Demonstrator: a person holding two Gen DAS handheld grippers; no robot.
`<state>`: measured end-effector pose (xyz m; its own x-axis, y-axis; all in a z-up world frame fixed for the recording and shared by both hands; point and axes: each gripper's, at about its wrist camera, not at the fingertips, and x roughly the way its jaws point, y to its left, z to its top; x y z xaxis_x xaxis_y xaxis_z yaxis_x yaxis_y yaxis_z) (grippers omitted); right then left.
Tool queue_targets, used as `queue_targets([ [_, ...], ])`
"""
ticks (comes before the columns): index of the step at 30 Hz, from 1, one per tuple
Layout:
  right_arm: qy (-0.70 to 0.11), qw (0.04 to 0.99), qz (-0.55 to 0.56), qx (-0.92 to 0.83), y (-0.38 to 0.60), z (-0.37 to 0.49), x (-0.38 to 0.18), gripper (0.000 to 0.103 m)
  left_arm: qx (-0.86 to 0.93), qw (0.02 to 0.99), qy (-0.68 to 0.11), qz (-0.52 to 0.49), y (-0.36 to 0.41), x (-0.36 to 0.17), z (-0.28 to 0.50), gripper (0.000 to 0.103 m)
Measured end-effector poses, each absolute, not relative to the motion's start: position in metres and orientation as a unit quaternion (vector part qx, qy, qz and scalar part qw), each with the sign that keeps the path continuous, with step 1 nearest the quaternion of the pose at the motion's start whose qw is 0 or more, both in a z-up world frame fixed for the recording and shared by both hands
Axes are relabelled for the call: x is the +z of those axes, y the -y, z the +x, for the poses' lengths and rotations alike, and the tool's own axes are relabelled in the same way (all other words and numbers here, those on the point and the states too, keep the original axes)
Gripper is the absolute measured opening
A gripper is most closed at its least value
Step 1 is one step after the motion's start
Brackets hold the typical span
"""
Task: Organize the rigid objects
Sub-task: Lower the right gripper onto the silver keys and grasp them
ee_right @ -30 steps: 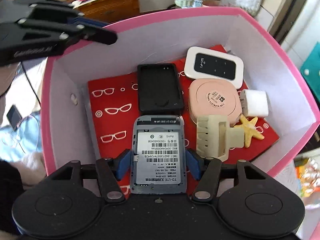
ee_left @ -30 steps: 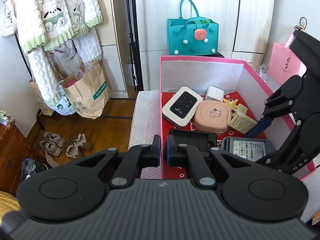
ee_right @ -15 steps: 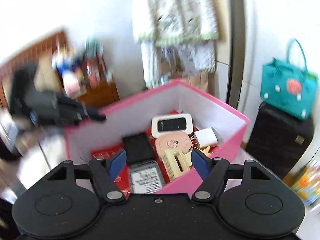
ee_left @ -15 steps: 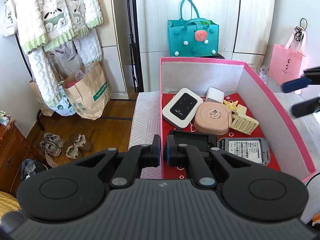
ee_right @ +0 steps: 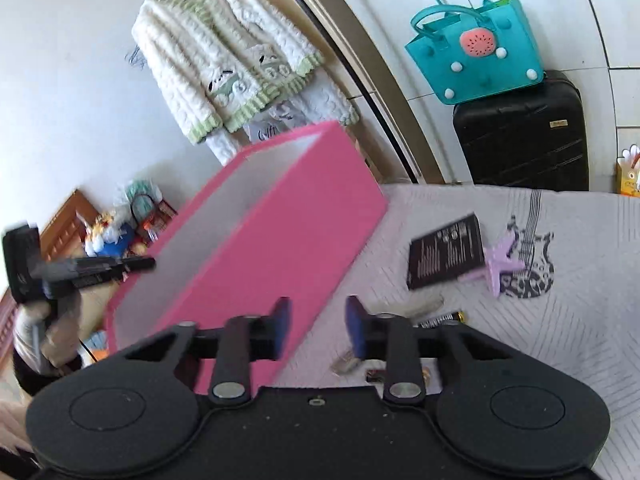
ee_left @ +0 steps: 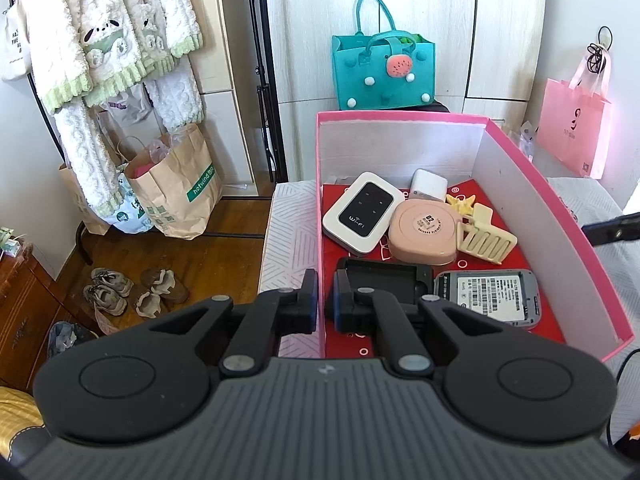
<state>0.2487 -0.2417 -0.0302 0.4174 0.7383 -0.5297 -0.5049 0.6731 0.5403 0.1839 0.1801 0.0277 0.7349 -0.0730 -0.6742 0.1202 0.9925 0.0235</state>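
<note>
A pink box (ee_left: 556, 208) holds a white WiFi router (ee_left: 362, 212), a pink round case (ee_left: 424, 232), a cream hair claw (ee_left: 486, 236), a black case (ee_left: 386, 280) and a grey device back (ee_left: 490, 296). My left gripper (ee_left: 325, 300) is shut on the box's left wall near the front corner. My right gripper (ee_right: 318, 330) is open and empty, outside the box (ee_right: 280, 236), above the bed. A black battery (ee_right: 444, 256), a purple starfish (ee_right: 502, 266) and a small AA battery (ee_right: 444, 318) lie on the bedspread ahead of it.
A teal bag (ee_left: 382, 68) stands behind the box, on a black suitcase (ee_right: 520, 132). A pink paper bag (ee_left: 572, 128) hangs at the right. Cardigans (ee_left: 112, 32) hang on a rack at the left, with paper bags and shoes on the wooden floor.
My right gripper let go of the grey device inside the box, then pulled out and swung right over the bedspread. The left gripper has not moved.
</note>
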Motion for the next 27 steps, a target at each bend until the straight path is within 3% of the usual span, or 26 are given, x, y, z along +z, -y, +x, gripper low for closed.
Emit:
queue_targets([
  [8, -0.366, 0.872, 0.004, 0.324, 0.209, 0.241, -0.043, 0.034, -0.051, 0.931, -0.359, 0.031, -0.18, 0.027, 0.184, 0.006],
  [13, -0.348, 0.886, -0.067, 0.298, 0.192, 0.239, -0.05, 0.045, -0.052, 0.932, -0.358, 0.034, -0.179, 0.027, 0.183, 0.006],
  [16, -0.333, 0.894, -0.114, 0.278, 0.182, 0.235, -0.053, 0.045, -0.055, 0.931, -0.358, 0.031, -0.179, 0.027, 0.183, 0.006],
  [17, -0.333, 0.896, -0.119, 0.271, 0.181, 0.234, -0.053, 0.043, -0.055, 0.931, -0.358, 0.031, -0.179, 0.027, 0.183, 0.006],
  [18, -0.332, 0.896, -0.121, 0.267, 0.18, 0.233, -0.051, 0.032, -0.055, 0.931, -0.358, 0.032, -0.18, 0.027, 0.182, 0.006],
  [19, -0.328, 0.897, -0.122, 0.27, 0.179, 0.231, -0.049, 0.01, -0.056, 0.931, -0.358, 0.034, -0.18, 0.027, 0.182, 0.006],
  [20, -0.324, 0.897, -0.12, 0.276, 0.18, 0.229, -0.045, 0.005, -0.056, 0.931, -0.358, 0.035, -0.18, 0.027, 0.182, 0.006],
  [21, -0.32, 0.899, -0.115, 0.277, 0.181, 0.227, -0.041, 0.001, -0.056, 0.931, -0.358, 0.037, -0.18, 0.028, 0.182, 0.006],
  [27, -0.3, 0.908, -0.082, 0.281, 0.19, 0.219, -0.017, 0.001, -0.058, 0.931, -0.358, 0.034, -0.181, 0.027, 0.182, 0.006],
])
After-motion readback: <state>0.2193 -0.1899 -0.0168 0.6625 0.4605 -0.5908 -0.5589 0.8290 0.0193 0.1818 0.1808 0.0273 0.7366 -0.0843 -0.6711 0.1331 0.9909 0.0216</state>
